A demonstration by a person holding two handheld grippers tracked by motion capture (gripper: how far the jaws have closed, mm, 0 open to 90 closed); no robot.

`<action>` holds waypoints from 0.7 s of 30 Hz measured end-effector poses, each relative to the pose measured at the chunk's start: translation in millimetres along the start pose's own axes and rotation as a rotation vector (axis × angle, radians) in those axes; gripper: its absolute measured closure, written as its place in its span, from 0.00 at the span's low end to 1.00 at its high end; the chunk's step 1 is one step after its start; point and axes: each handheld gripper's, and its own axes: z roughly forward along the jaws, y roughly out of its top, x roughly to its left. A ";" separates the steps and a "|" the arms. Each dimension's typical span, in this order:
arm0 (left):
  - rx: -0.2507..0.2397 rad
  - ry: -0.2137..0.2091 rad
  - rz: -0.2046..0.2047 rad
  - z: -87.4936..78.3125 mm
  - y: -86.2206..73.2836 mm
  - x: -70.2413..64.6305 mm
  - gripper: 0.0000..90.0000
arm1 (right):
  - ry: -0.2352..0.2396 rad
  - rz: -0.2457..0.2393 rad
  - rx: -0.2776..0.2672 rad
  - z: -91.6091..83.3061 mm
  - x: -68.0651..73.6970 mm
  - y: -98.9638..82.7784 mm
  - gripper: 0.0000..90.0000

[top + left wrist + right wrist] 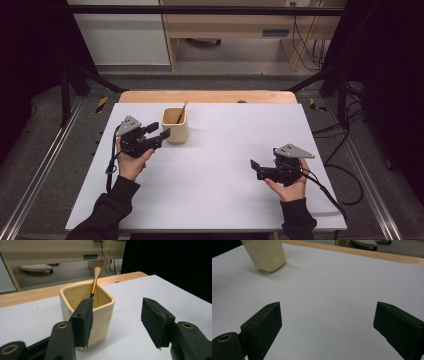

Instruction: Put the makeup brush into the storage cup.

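I could read no brand, label or writing on anything before me; the cream cup point(175, 125) was plain on every side I saw, and the brush point(94, 282) bore no lettering that I could make out.

The brush stood inside the cup, its long axis close to upright but leaning. In my left gripper view its pale bristle tip pointed up and a little to the right, clear of the rim, with the gold ferrule below it and the dark handle going down into the cup. From the high view it leaned towards the cup's far right corner. The cup itself stood upright on the white table point(215, 165), near the far edge and left of the middle.

My left gripper point(161, 131) sat just beside the cup on its left, jaws aimed at it. Those jaws stood apart with nothing pressed between them: one pad was in front of the cup's near wall in my left gripper view, the other off to the right over bare table. I could not tell whether the near pad touched the cup.

My right gripper point(256, 167) rested well apart from the cup, at the right side of the table, its jaws spread wide over bare white surface and gripping nothing. In its own view the cup's lower part showed far off at the upper left.
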 end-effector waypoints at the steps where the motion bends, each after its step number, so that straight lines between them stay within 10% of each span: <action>1: 0.000 0.000 0.000 0.0 0.0 0.0 0.43 | 0.000 0.000 0.000 0.0 0.0 0.0 0.09; 21: 0.024 0.027 -0.018 -38.7 -39.2 -4.6 0.24 | 0.010 0.000 -0.007 -2.4 1.5 0.0 0.08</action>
